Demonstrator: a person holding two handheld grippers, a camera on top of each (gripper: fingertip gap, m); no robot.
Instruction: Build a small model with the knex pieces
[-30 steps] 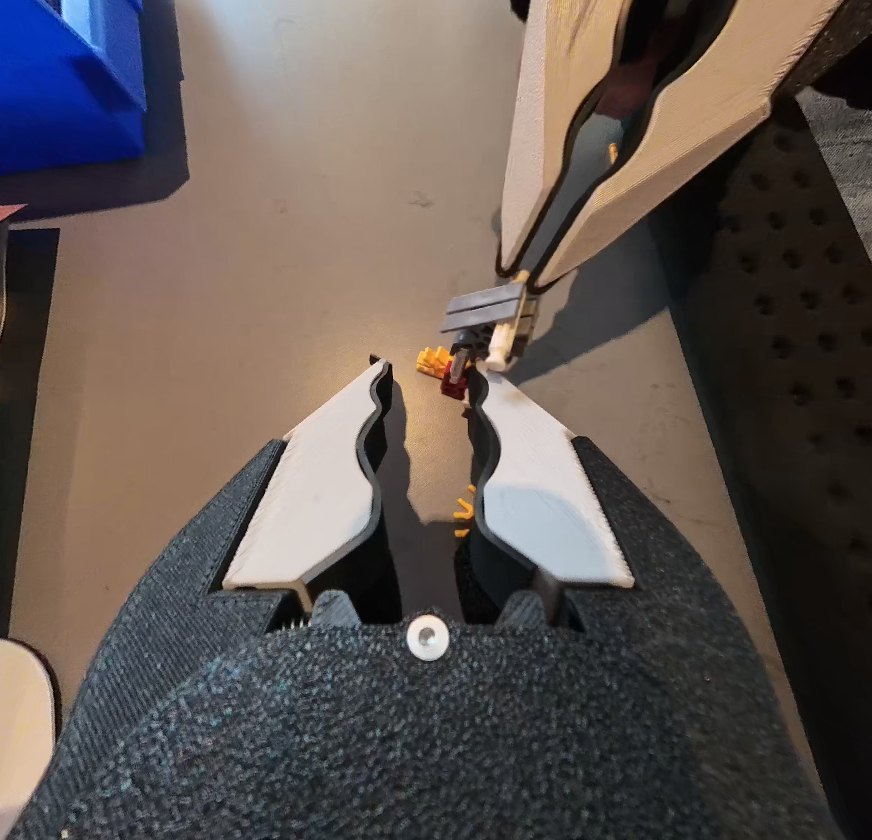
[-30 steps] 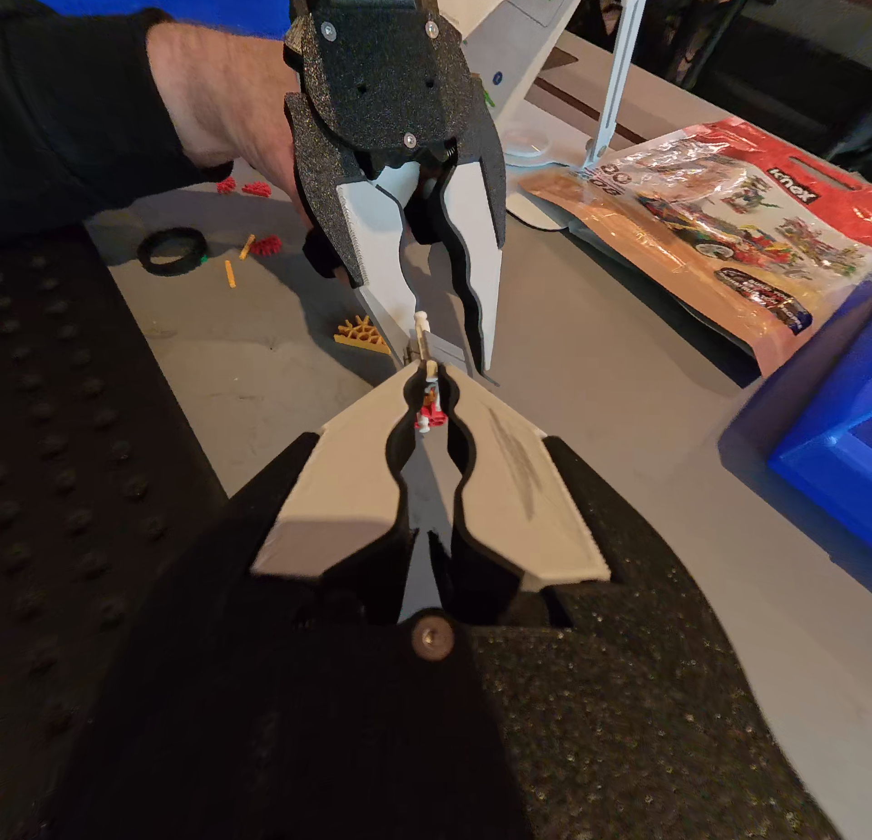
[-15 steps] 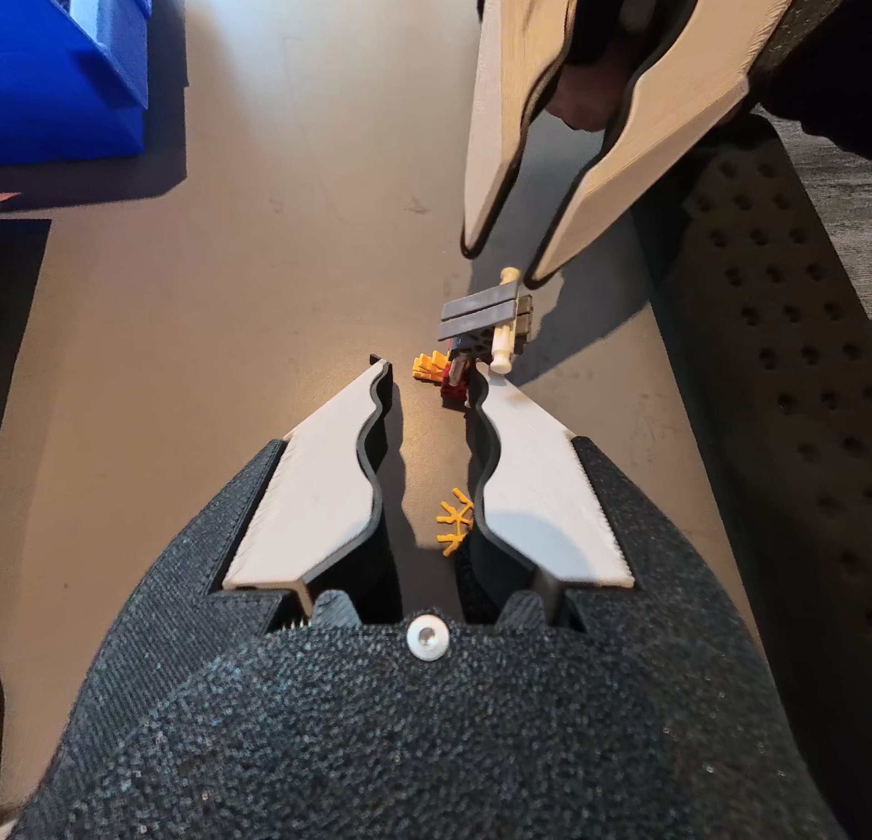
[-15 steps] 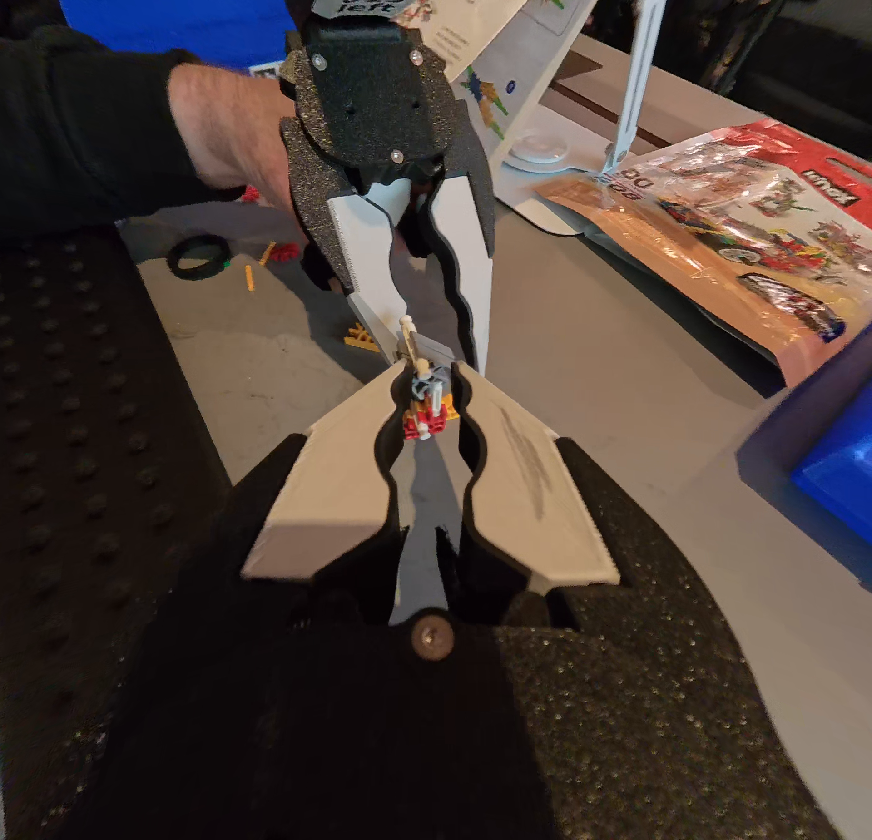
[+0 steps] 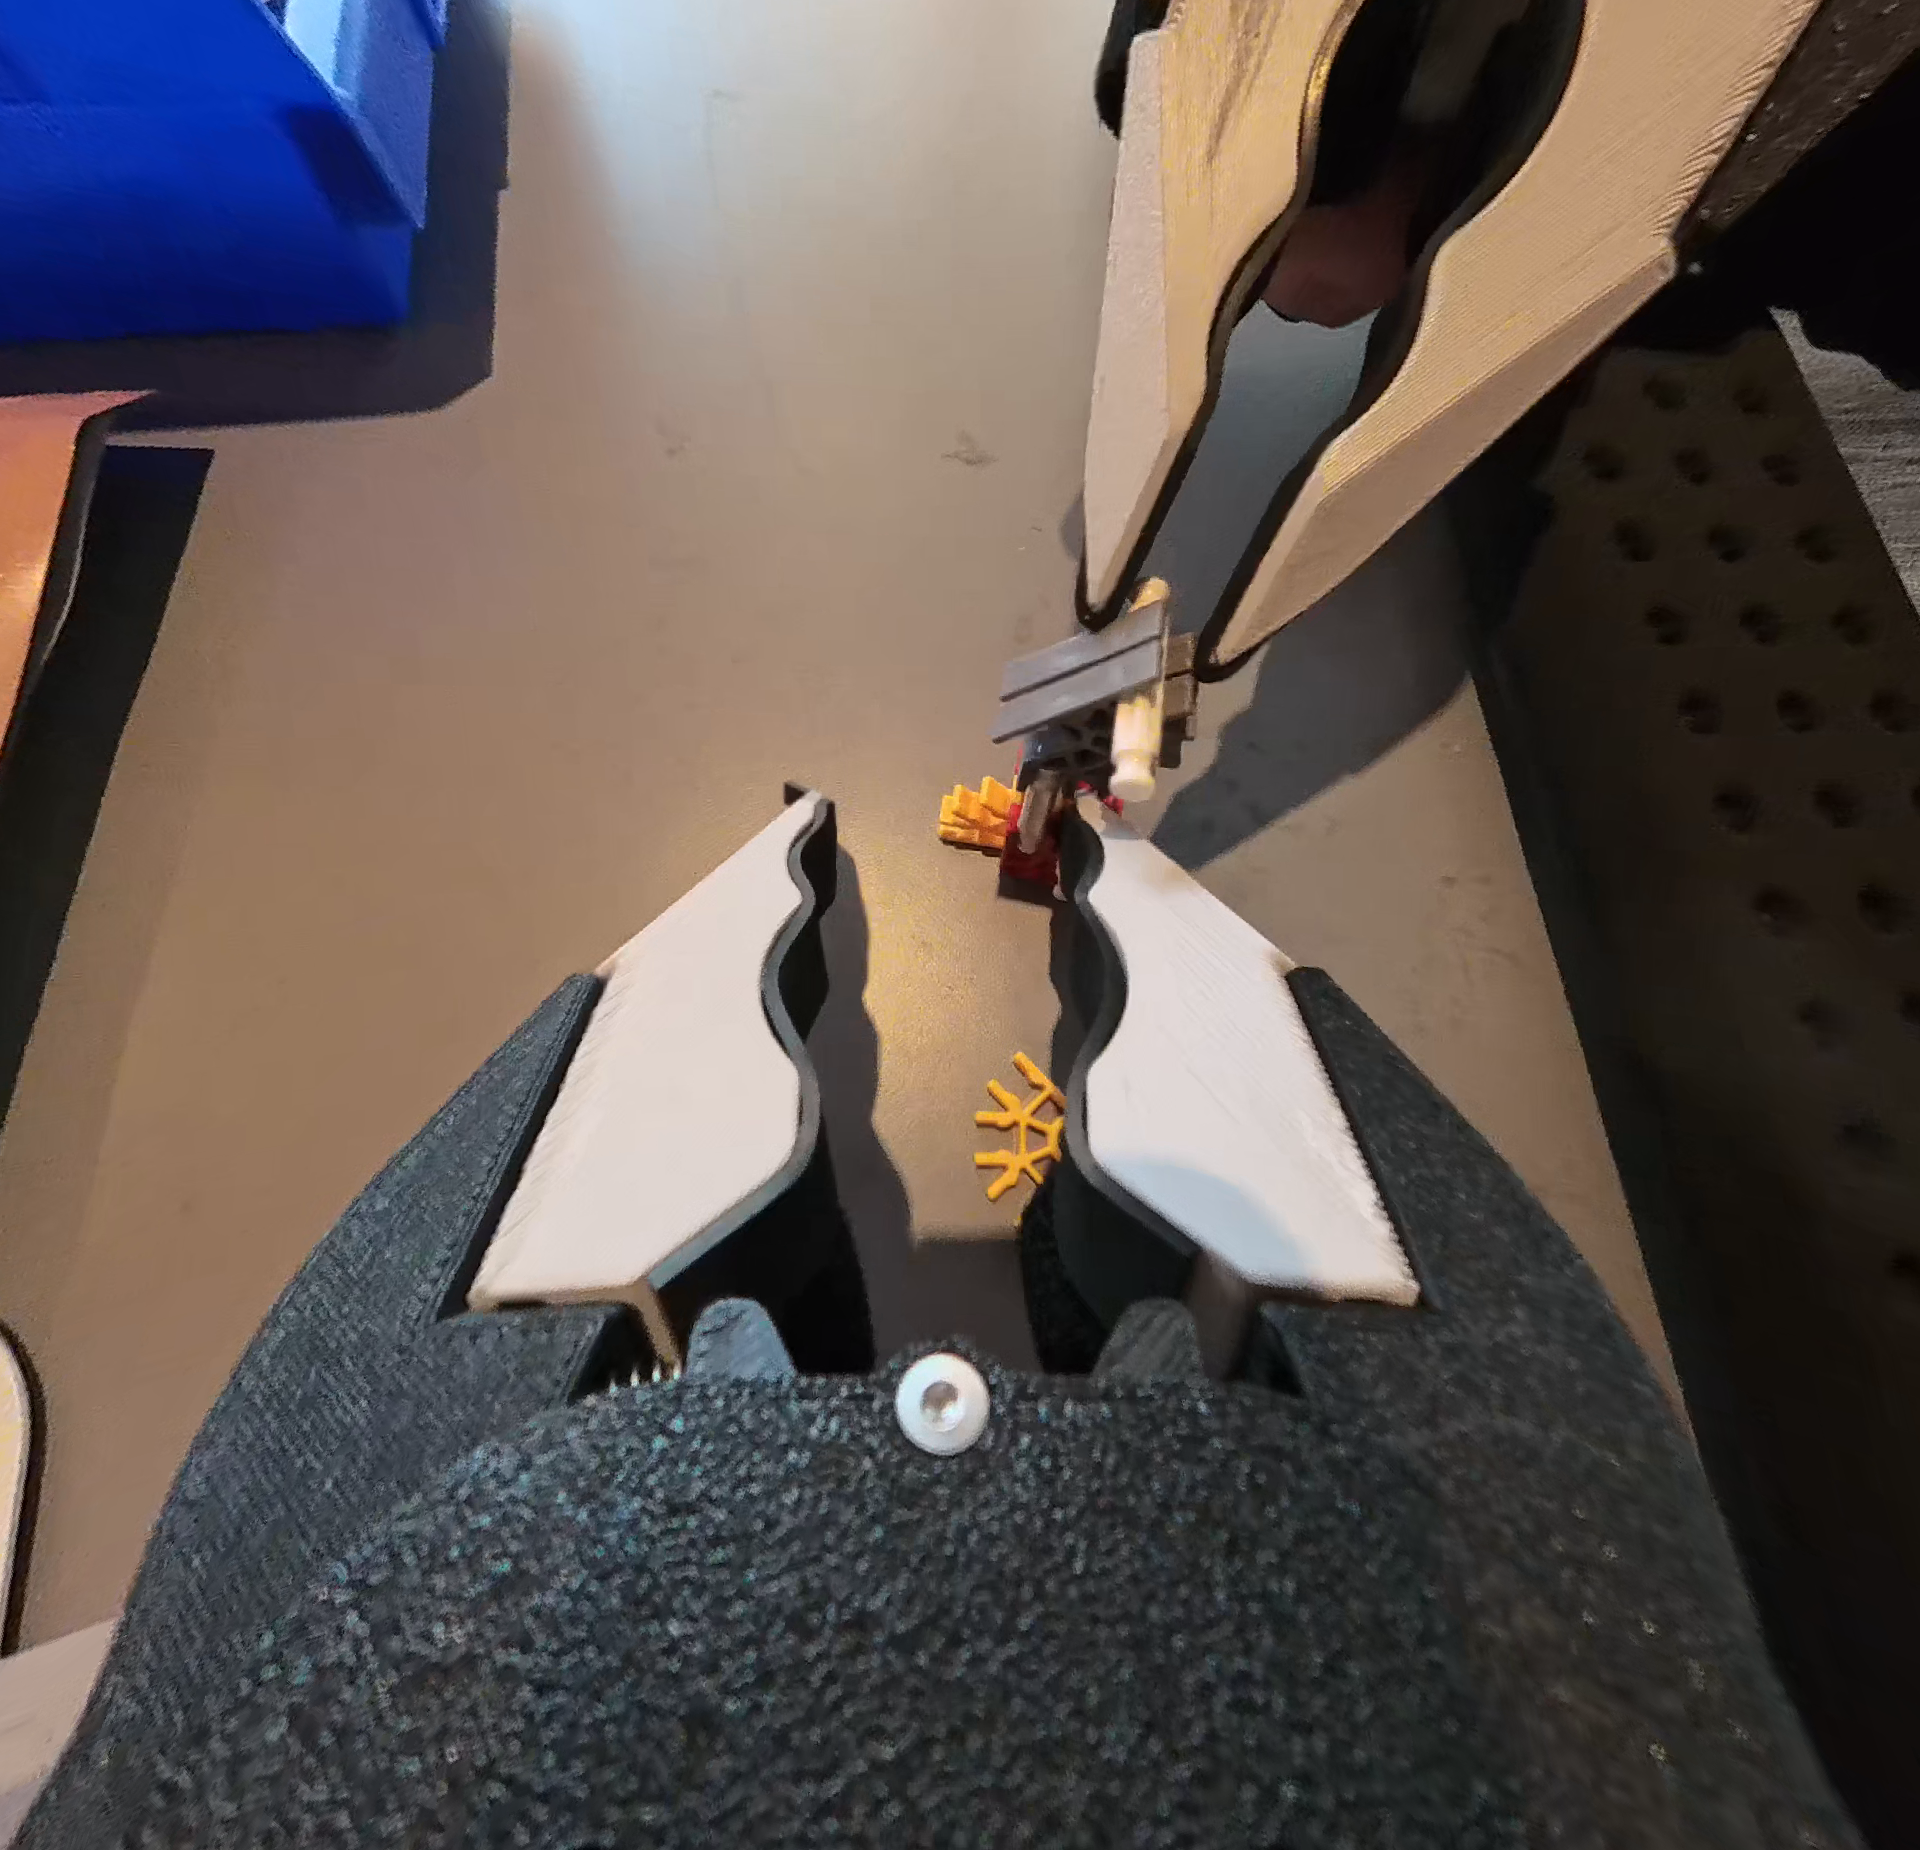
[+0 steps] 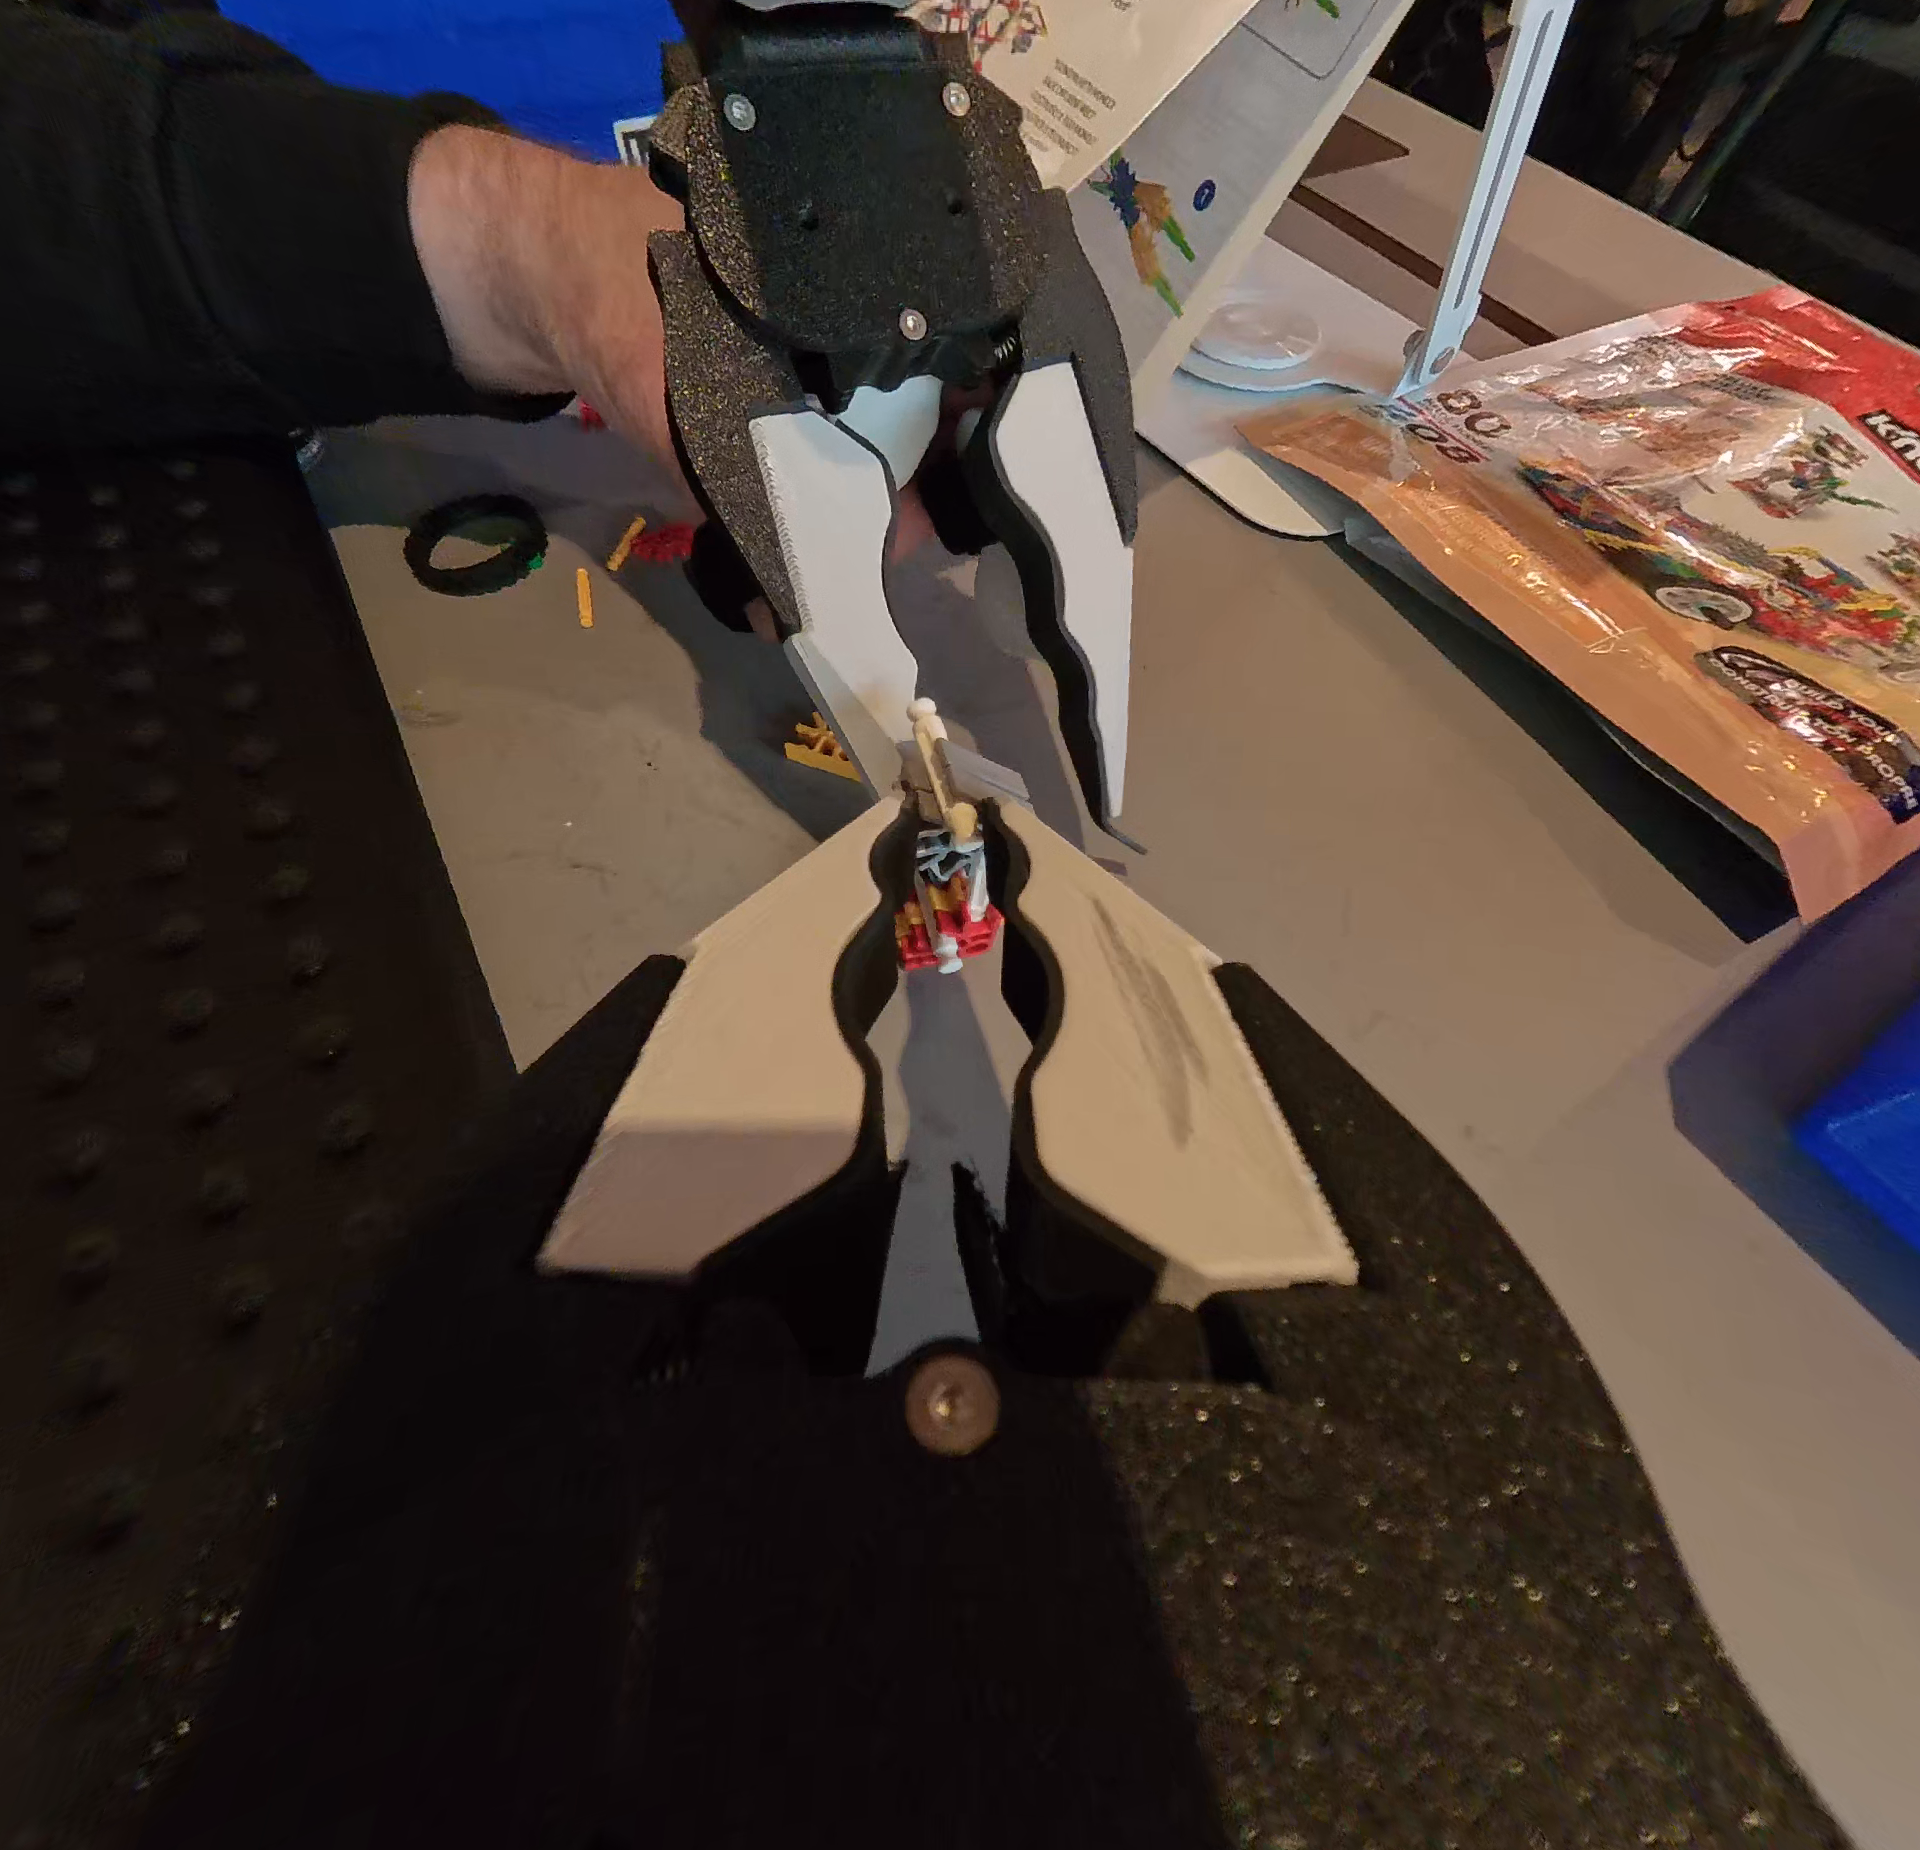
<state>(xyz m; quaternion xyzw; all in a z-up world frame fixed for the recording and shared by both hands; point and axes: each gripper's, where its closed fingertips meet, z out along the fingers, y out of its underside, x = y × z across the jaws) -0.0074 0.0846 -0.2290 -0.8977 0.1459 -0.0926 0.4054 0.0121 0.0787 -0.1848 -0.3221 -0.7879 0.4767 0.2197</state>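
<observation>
Cream rod [image 5: 1138, 694] lengthwise toward right claw [image 5: 1148, 626]

table [image 5: 675, 553] open btwn blue bin [image 5: 187, 138] & toy cluster [image 5: 1081, 720].

Blue bin [image 5: 187, 127], toy bag [image 6: 1621, 543], black ring [image 6: 475, 559]

Toy assembly [image 5: 1081, 751] is sitting mid-desk [image 5: 644, 595], between right gripper [image 5: 1148, 621] tips behind it and left gripper [image 5: 940, 834] in front. Loose connector [image 5: 1018, 1125] is lying nearer. Bin [image 5: 197, 127] is sitting at far-left corner; mat [image 5: 1714, 865] is lying along right edge.
</observation>
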